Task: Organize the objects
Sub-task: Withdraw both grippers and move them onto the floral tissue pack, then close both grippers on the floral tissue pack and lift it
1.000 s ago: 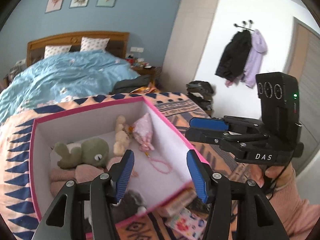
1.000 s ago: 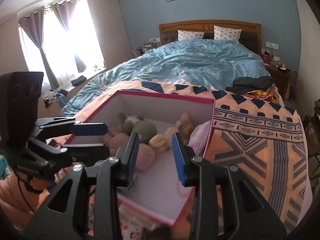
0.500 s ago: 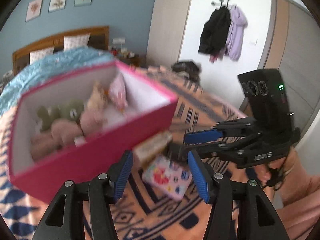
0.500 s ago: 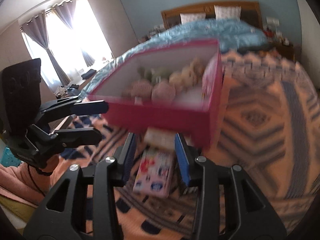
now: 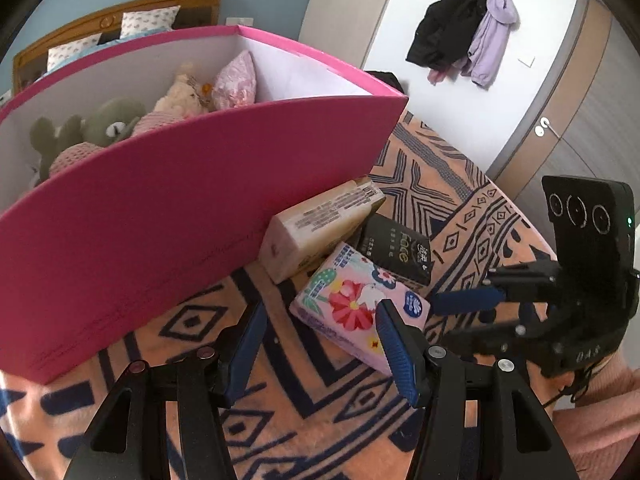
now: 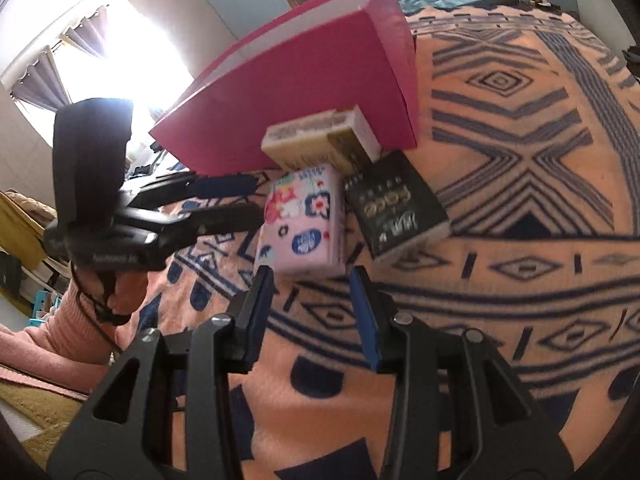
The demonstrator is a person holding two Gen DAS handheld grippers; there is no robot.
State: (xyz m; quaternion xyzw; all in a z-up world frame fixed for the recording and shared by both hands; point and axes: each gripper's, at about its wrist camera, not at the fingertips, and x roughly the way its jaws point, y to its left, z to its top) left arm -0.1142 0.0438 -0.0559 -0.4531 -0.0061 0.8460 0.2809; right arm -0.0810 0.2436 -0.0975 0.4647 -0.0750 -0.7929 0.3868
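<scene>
Beside the pink storage box [image 5: 168,200], both grippers have dropped from above it toward the floral tissue pack [image 6: 300,220]; right gripper [image 6: 312,300] and left gripper [image 5: 320,340] fingers part-open, empty, ready to grasp.

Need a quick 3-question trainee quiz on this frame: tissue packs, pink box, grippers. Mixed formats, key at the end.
1. True or false: the right gripper is closed on the floral tissue pack.
2. Multiple choice: what is inside the pink box? A) soft toys B) books C) shoes
3. Fill in: the pack lying beside the floral one, on the side away from the left gripper, is coloured ____.

Key
1. False: its jaws stand apart just short of the pack, nothing between them.
2. A: a green plush and a cream plush show over the rim.
3. Black.
</scene>
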